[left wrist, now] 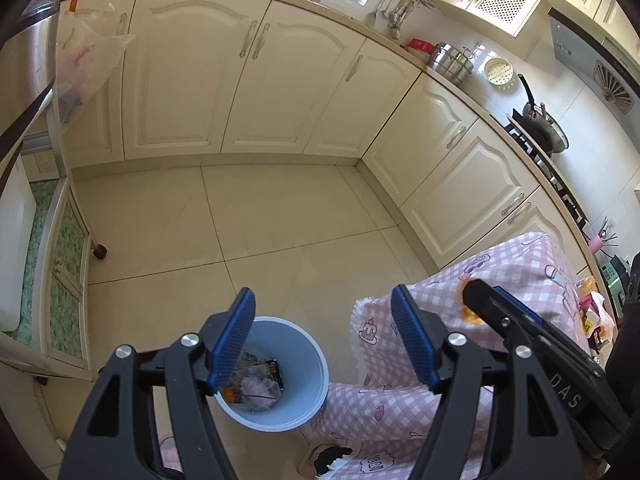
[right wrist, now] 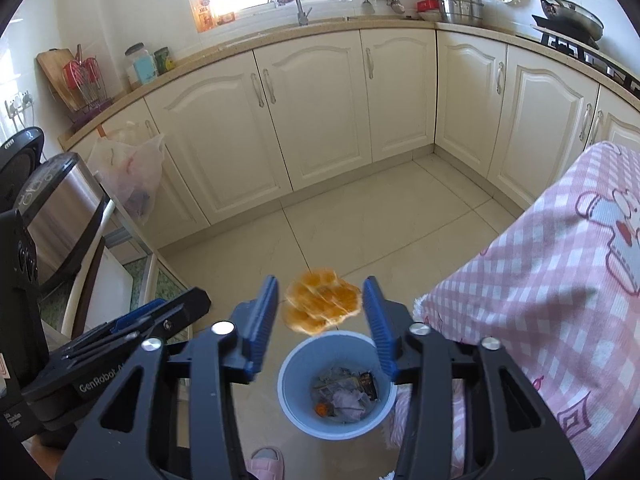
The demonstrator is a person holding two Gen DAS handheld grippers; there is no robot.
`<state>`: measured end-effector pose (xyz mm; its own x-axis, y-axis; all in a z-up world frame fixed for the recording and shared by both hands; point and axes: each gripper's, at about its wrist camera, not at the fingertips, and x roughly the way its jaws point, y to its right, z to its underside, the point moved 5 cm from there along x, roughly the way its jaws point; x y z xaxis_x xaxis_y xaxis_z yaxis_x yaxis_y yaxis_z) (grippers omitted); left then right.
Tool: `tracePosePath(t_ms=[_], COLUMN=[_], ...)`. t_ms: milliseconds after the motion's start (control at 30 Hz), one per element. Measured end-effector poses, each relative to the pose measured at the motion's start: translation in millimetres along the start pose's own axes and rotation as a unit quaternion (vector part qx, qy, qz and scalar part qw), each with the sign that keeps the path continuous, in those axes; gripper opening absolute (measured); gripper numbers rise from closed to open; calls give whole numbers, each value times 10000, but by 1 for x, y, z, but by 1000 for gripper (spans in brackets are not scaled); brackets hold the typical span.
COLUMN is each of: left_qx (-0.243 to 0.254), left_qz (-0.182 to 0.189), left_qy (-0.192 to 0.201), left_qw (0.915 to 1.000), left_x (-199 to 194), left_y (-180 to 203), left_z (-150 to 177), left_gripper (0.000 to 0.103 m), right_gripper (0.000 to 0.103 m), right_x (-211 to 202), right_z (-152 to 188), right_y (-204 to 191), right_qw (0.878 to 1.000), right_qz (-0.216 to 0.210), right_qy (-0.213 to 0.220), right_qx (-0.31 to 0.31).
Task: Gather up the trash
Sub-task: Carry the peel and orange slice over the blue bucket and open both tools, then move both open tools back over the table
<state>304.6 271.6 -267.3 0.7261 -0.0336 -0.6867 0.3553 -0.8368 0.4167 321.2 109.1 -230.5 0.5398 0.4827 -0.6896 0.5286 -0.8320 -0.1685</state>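
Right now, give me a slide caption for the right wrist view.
Right gripper open above the blue bin, orange peel blurred between its blue pads, untouched.

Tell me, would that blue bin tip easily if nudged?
Probably. The blue bin looks like thin plastic, so likely light. It narrows toward its base and holds only a little trash, so a push near the rim might topple or slide it.

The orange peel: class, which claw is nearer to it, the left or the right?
Right. The peel hangs blurred between the open right claw's fingers, touching neither, above the bin. The open left claw is off to the side, peel beyond its right finger.
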Motion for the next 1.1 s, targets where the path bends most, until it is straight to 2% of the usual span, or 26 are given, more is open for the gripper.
tracePosePath(t_ms=[67,267,400,567,700,800,933,1033,1100], left_qx=[1,160,485,1095,1667,2117,2935,3491,3688], left_qz=[19,222,511,966,1389,1660,1908,1987,1959], left_qy=[8,54,122,78,-61,-214,-467,-635,-763], left_qw=[10000,9996,9974,9893,9761,9629,9356,9135,9054], left_x=[-3,-17,-31,-45,-53,-55,-55,-49,-41], left_y=[2,28,70,145,216,266,333,378,397], left_z=[-2,-4,-1,16,42,68,109,139,153], left_gripper=[69,69,69,70,70,70,70,70,70], right_gripper=[54,54,56,58,60,62,62,63,64], right_x=[-4,-38,-78,-138,-192,-224,-258,-275,-281], right_z=[-3,-11,-12,-5,10,26,53,71,82], right_y=[1,21,50,103,156,194,246,278,294], right_qw=[10000,9993,9971,9904,9808,9718,9590,9524,9494], right_qz=[53,197,462,954,1443,1818,2253,2390,2458], right_qy=[51,313,583,918,1147,1246,1254,1236,1195], right_qx=[-5,71,181,389,631,835,1178,1429,1549])
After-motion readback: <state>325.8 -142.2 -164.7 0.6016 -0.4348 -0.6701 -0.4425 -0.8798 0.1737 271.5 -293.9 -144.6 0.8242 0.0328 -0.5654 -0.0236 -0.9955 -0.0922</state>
